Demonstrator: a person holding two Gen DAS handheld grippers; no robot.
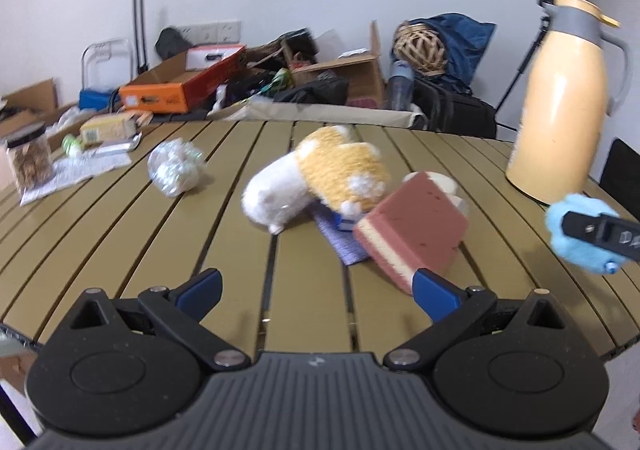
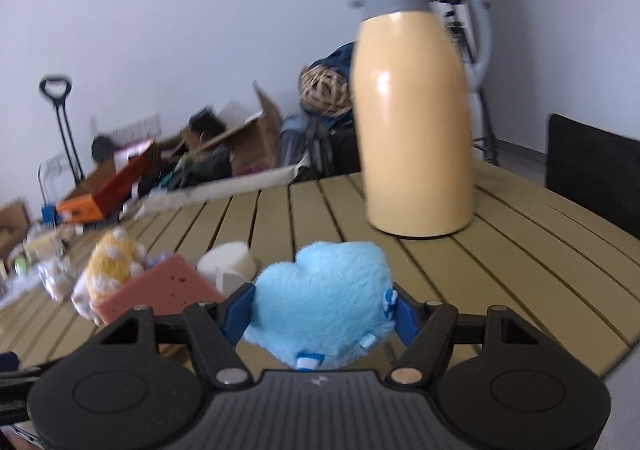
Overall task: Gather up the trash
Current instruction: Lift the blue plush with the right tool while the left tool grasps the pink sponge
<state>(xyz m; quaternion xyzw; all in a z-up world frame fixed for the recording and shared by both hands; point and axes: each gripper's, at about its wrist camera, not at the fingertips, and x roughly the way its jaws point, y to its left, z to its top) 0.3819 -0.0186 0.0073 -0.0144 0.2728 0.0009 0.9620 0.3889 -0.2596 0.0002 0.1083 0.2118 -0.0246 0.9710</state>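
Blue plush toy (image 2: 320,290), clamped between right tool (image 2: 322,314) pads

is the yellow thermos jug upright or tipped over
Upright. The yellow thermos jug stands on its base on the slatted table, lid and spout at top.

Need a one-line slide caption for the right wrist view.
Right tool clamps a blue plush toy above the slatted table, a yellow thermos jug standing behind.

Black tongs (image 1: 316,292), blue fingertips (image 1: 434,292)
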